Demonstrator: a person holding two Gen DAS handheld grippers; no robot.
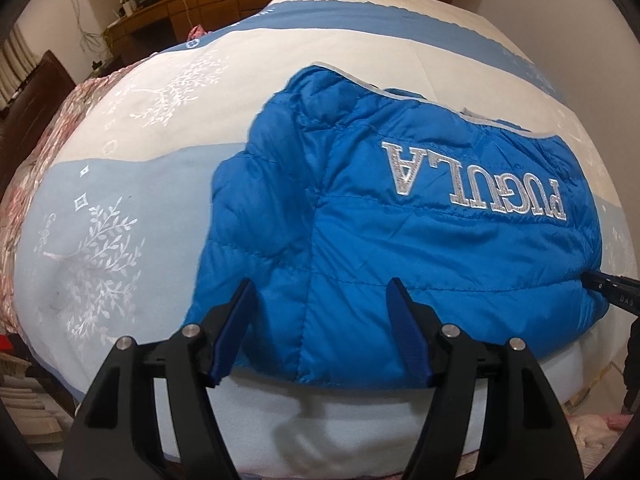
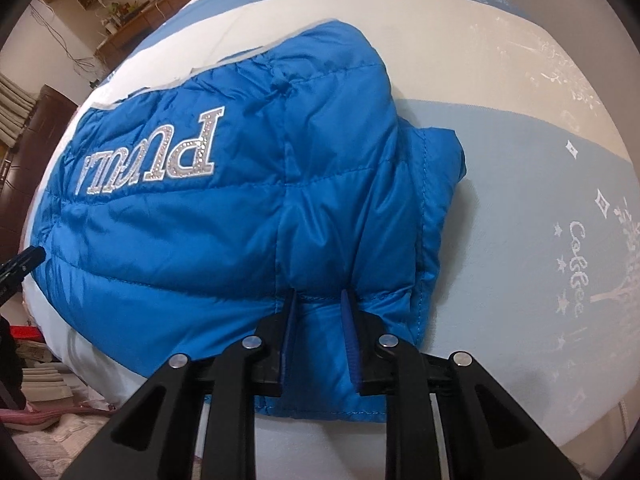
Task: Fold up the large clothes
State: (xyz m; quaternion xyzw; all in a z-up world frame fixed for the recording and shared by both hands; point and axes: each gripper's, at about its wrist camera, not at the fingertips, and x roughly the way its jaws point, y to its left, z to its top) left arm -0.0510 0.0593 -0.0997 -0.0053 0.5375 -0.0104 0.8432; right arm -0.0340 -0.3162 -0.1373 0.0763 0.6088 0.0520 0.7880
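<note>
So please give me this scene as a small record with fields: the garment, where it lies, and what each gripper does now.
garment: blue padded jacket, partly folded, silver lettering facing up
surface: bed cover with blue and cream bands
left gripper: open, fingers standing either side of the jacket's near edge, not pressing it
right gripper: fingers close together, pinching a fold of the jacket's near edge
background: wooden desk beyond the bed

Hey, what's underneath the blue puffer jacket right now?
The jacket lies on a bedspread banded in cream and pale blue with white leaf prints. The part of the bedspread directly beneath the jacket is covered, so anything there cannot be seen.
</note>
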